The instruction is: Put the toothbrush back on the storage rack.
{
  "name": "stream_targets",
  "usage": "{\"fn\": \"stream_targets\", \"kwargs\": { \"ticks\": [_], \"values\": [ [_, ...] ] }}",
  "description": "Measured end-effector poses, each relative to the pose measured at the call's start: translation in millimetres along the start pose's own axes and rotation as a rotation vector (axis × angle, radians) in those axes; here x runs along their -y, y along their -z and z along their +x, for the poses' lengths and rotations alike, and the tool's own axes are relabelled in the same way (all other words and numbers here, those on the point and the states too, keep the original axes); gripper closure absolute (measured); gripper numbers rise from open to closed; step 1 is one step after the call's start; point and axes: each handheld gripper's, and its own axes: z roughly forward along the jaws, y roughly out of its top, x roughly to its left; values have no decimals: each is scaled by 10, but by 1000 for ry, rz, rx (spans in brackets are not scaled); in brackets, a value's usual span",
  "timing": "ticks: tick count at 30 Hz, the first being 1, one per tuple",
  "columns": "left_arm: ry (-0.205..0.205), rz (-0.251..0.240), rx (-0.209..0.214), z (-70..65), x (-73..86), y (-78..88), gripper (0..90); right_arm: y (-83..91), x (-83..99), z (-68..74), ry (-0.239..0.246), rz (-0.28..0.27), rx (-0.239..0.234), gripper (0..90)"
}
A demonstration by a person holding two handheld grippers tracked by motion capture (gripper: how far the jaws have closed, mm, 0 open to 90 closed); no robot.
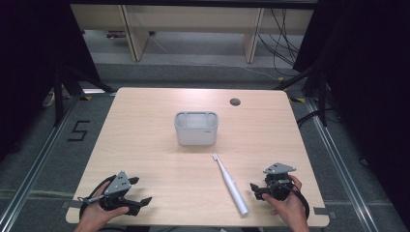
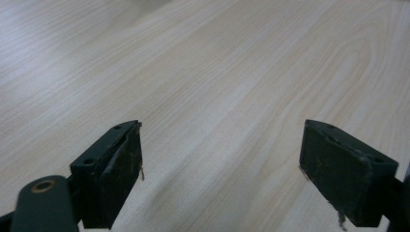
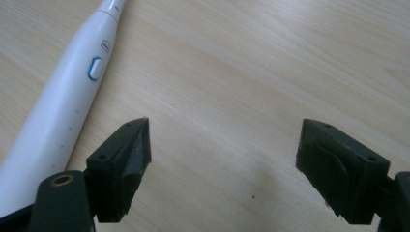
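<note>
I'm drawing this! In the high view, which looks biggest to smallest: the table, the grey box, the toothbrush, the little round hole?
1. Table, by far the largest.
2. Grey box and toothbrush: unsure. The toothbrush looks longer but much thinner, and it lies nearer the camera.
3. Round hole, the smallest.

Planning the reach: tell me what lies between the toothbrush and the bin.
Nothing: in the high view, only bare table separates the toothbrush from the bin.

The toothbrush (image 3: 63, 104) is cut off by the right gripper view's edges; the bin's (image 1: 196, 128) inside is too blurred to tell.
</note>
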Motion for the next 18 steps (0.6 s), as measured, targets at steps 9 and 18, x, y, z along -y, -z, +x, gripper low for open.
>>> {"fn": "stream_targets", "kwargs": {
  "ticks": [9,18],
  "values": [
    [14,8,0,-4,-5,-5,150,107,-144,-36,28,4,1,198],
    [13,11,5,1,-4,1,150,116,-348,50,60,103,-72,176]
  ]
}}
